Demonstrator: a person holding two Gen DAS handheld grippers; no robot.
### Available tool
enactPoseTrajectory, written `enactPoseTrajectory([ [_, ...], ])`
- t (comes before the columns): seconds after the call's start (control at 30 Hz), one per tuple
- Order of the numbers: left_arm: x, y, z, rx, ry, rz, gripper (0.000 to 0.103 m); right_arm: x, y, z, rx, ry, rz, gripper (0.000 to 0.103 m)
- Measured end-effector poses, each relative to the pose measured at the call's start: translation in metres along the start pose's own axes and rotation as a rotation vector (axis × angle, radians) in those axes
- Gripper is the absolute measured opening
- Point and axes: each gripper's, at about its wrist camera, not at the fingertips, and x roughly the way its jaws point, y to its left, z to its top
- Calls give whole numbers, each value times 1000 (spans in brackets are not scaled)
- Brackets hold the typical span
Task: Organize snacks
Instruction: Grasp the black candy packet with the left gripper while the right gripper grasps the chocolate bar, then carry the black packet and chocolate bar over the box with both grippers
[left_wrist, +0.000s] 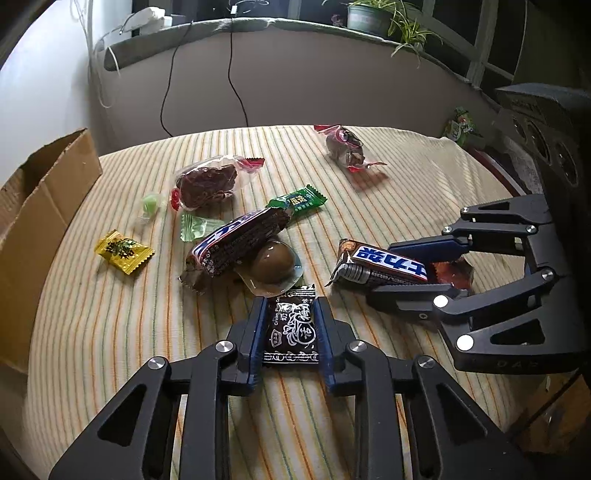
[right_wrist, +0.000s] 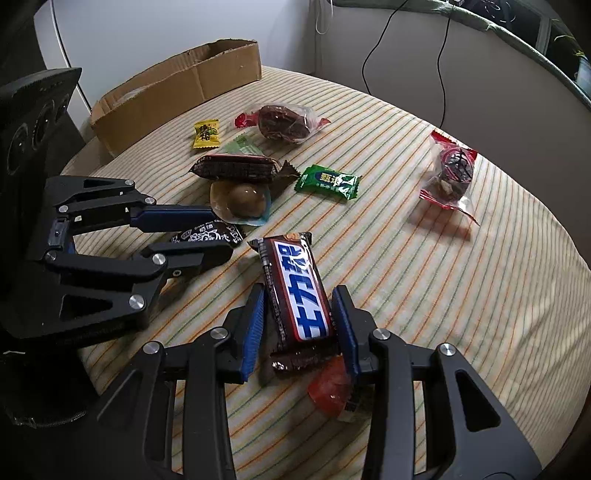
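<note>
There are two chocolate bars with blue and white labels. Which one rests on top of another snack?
The far chocolate bar, beside the green candy. It leans on the brown egg pack. The other bar lies between the right claw's fingers.

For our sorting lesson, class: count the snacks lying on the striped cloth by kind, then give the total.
Chocolate bars: 2
Small wrapped sweets: 5
Clear bags with red ends: 2
Packed brown egg: 1
Red packet: 1
Total: 11
</note>
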Motion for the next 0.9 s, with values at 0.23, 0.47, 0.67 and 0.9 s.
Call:
enactPoseTrajectory([
  [0.23, -6, 1, -3, -4, -12, -17, 23, -1, 4, 2, 7, -8, 2, 30],
  [0.47, -23, 7, -7, -28, -40, -33, 23, -7, 10, 6, 3, -27, -12, 30],
  [0.67, -44, 18, -5, -49, -85, -30, 23, -19, 17, 13, -2, -57, -19, 30],
  [0.9, -66, 42, -3, -93, -140, -4, 23, -31, 29, 31, -21, -97, -31, 30],
])
